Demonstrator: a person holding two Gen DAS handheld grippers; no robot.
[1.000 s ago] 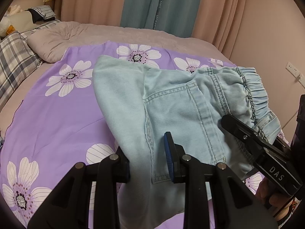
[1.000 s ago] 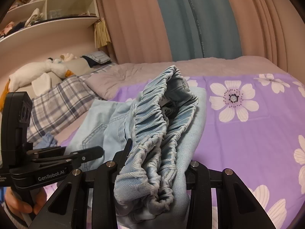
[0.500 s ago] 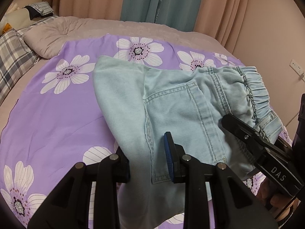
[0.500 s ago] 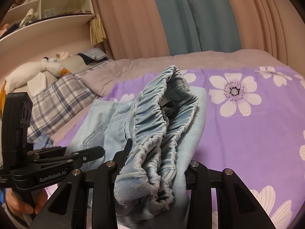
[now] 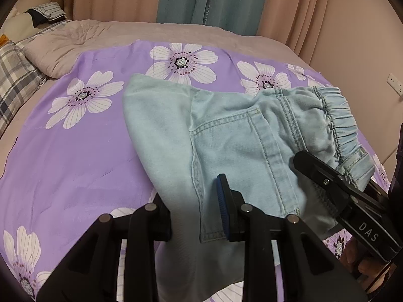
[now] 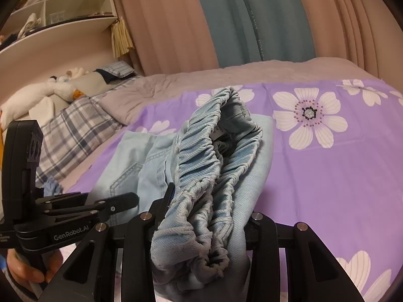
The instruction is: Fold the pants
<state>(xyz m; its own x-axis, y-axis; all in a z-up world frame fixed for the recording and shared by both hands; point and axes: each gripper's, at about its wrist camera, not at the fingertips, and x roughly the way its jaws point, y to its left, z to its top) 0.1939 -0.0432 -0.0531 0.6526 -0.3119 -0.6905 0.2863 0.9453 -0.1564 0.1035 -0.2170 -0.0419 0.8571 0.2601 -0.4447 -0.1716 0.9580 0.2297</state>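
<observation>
Light blue denim pants (image 5: 226,136) lie folded on a purple flowered sheet (image 5: 75,151), back pocket up, elastic waistband (image 5: 337,115) at the right. My left gripper (image 5: 194,209) is shut on the pants' near folded edge. My right gripper (image 6: 209,216) is shut on the bunched waistband (image 6: 216,156), held a little above the sheet. The right gripper shows in the left wrist view (image 5: 335,186), the left one in the right wrist view (image 6: 110,203).
A plaid pillow (image 6: 73,136) and soft toys (image 6: 45,95) lie at the bed's left end. Pink and teal curtains (image 5: 201,0) hang behind the bed. A wall shelf (image 6: 50,17) is at the upper left. A wall socket (image 5: 394,83) is at the right.
Both grippers have carried the pants a little farther over the bed; the sheet's flowers and the pillow have slid left and down in view. The grips are unchanged.
</observation>
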